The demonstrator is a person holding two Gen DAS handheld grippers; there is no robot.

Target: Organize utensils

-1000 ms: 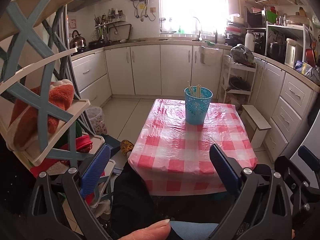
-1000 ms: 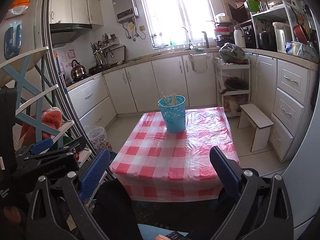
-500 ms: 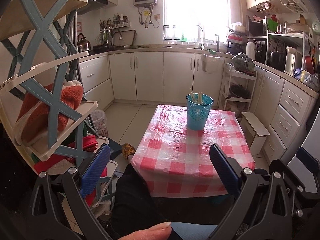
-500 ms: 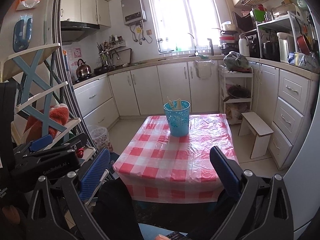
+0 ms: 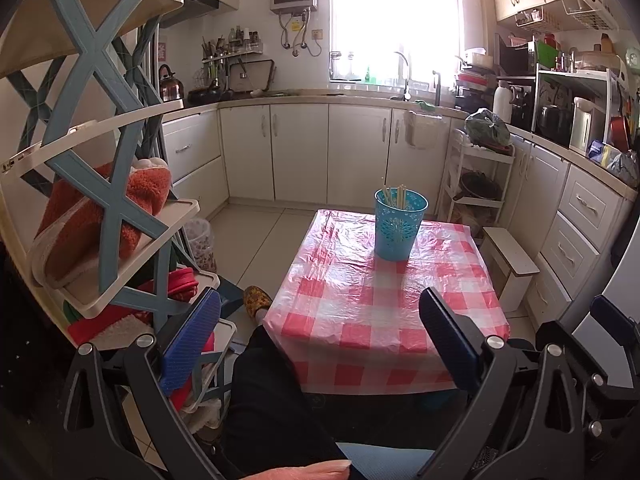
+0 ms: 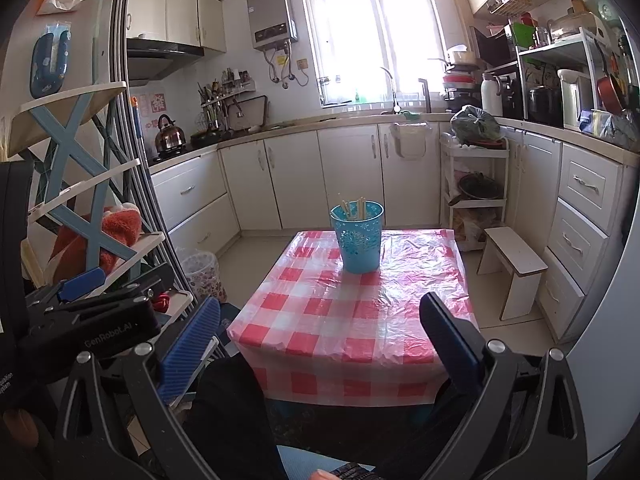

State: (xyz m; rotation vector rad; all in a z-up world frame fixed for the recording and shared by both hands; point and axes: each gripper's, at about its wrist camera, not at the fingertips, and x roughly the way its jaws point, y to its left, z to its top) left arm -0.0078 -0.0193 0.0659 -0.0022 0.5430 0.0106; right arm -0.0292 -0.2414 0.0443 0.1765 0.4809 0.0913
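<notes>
Holding clear of the table (image 5: 352,320), left gripper (image 5: 320,344) and right gripper (image 6: 320,344) both gape, empty. Chopsticks (image 6: 354,207) stand in the blue cup (image 6: 358,238) at twelve o'clock; sorting appears finished, no loose utensils remain to fetch

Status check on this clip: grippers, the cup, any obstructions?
Left gripper and right gripper open, empty. Chopsticks upright in blue cup on table. Path clear.

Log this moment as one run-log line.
left gripper: open, empty | right gripper: open, empty | blue cup: upright on checkered table, chopsticks inside
</notes>
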